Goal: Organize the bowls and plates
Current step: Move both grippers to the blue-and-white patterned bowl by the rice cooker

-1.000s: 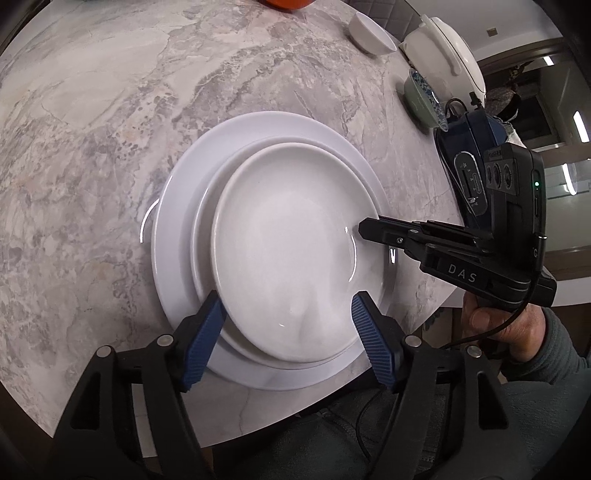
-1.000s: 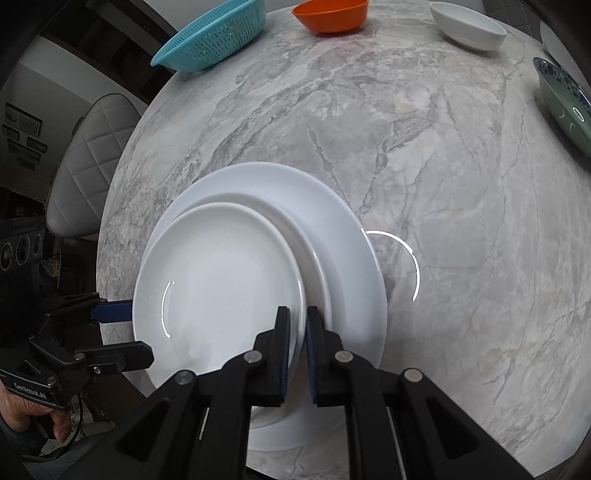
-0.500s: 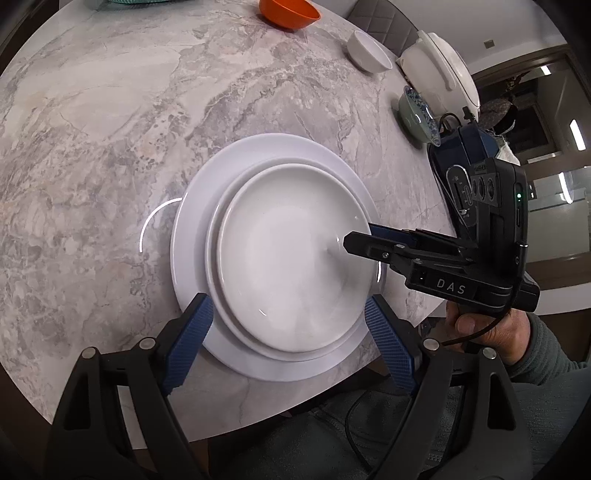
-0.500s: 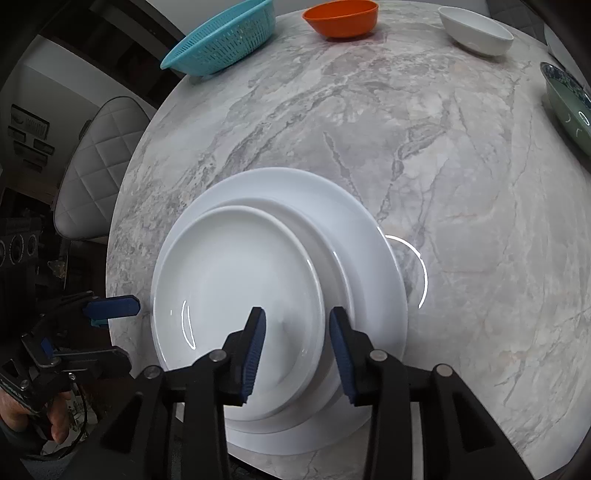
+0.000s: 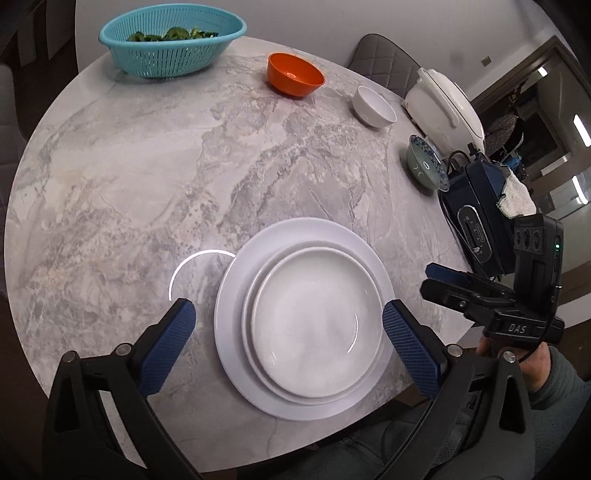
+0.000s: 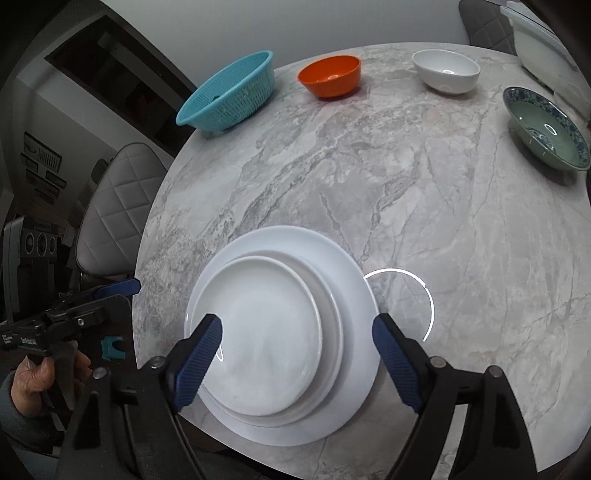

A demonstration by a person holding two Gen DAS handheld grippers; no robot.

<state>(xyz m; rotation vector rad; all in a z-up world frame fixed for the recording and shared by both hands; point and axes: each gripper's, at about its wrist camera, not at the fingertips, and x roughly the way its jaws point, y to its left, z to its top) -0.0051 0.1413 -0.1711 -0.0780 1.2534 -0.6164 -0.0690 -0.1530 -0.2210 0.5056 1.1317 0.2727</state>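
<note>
Your left claw (image 5: 288,325) is hanging with its jaws spread wide, gripping nothing, its blue pads flanking the stacked plates without touching them. Your right claw (image 6: 295,347) is likewise standing wide apart and empty, one pad hovering over the small plate (image 6: 262,339), the other out past the rim of the large plate (image 6: 347,277).

The small plate is sitting inside the large plate, shifted toward your left side rather than centred. The stack is lying close to the near edge of the table (image 6: 424,192), with the large plate's rim almost reaching that edge. Seen from the left wrist, your right claw (image 5: 454,284) is hovering off the table's right edge, just beside the stack.

Beyond the plates, a broad stretch of bare marble is opening toward the far side. Along that far rim the bowls are sitting well apart: the orange bowl (image 6: 330,75), the white bowl (image 6: 446,71), and the green patterned bowl (image 6: 546,127) near the right edge; all three are showing nothing inside. The teal colander (image 5: 171,40) is resting at the far left edge, holding green leafy vegetables (image 5: 170,34). A white cooker (image 5: 445,103) and a dark blue device (image 5: 476,218) are crowding the right edge.
</note>
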